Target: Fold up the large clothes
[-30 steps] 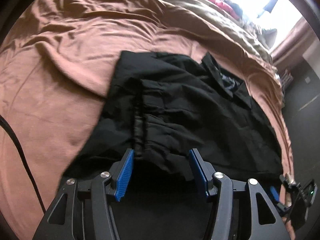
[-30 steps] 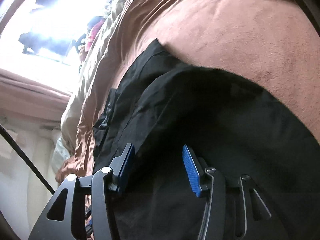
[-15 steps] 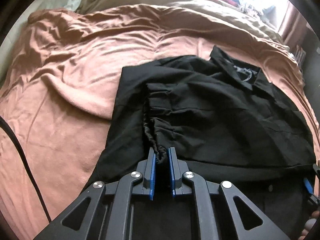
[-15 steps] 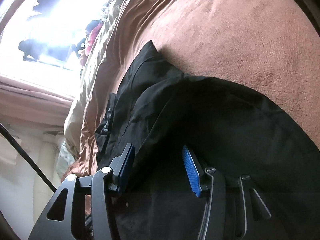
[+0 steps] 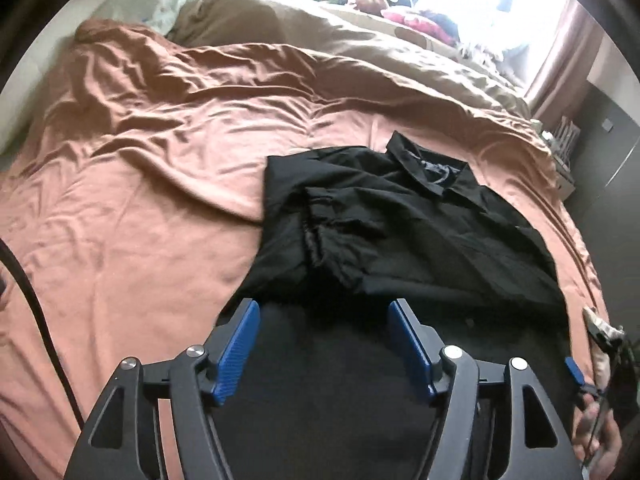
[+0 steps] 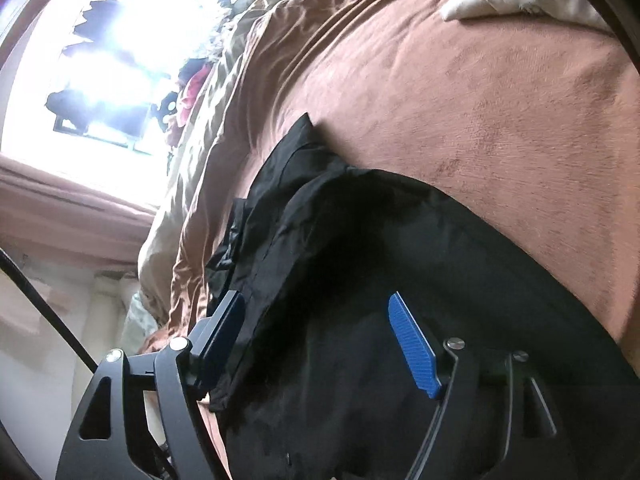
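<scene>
The black shirt (image 5: 420,232) lay partly folded on the brown blanket (image 5: 160,184), sleeve tucked inward, lower half unfolded, while left gripper (image 5: 324,344) and right gripper (image 6: 316,340) stood open, empty.

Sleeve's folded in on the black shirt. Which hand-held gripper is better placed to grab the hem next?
Probably the right hand-held gripper: its open jaws already straddle the near edge of the black shirt. The left hand-held gripper, also open, sits back over the shirt with nothing between its pads.

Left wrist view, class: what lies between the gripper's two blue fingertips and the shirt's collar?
Only more of the black shirt itself: its rumpled folded sleeve, lying ahead of the open left gripper, below the collar. The left wrist view shows this.
</scene>
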### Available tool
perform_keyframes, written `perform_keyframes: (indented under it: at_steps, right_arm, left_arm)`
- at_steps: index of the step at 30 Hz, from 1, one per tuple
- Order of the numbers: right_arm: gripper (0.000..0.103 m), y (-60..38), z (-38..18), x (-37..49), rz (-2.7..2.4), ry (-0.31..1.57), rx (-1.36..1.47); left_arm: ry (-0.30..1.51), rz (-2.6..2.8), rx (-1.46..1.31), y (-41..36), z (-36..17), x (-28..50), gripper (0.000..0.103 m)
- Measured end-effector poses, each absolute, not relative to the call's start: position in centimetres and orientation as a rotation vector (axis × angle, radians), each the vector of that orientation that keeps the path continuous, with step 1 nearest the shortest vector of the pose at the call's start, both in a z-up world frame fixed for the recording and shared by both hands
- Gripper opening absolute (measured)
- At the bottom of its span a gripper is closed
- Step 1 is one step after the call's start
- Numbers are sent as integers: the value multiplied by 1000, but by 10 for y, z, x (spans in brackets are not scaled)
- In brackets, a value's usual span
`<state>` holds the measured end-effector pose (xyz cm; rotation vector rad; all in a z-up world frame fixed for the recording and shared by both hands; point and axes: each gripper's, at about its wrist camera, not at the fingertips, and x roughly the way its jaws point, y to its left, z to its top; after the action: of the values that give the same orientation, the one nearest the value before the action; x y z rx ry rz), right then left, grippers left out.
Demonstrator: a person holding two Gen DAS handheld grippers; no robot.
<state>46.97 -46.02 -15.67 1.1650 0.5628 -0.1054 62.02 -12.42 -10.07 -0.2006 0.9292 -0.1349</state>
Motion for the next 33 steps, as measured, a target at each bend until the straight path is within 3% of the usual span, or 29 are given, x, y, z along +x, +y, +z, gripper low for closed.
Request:
perform_keyframes:
  at_steps: [5, 7, 10, 18, 21, 25, 33]
  right_arm:
    - [75, -449, -133, 442, -58, 530, 1098]
    - [85, -445, -125, 427, -39, 505, 1055]
    - [87, -439, -125, 396, -41, 501, 995]
    - [88, -428, -102, 325, -44, 480, 858]
    - [103, -423, -93, 303, -39, 490, 807]
    - [103, -422, -83, 284, -42, 509, 731]
    - [103, -418, -68, 239, 14, 535, 698]
  left_arm:
    - [925, -138, -265, -94, -83, 576, 72]
    - [911, -139, -287, -82, -75, 556, 79]
    - [875, -140, -282, -64, -60, 525, 88]
    - [813, -135, -325, -26, -41, 460, 89]
    - [785, -139, -343, -19, -39, 436, 89]
    - [744, -130, -372, -11, -40, 403, 95]
    - [764, -165, -365, -12, -50, 361, 96]
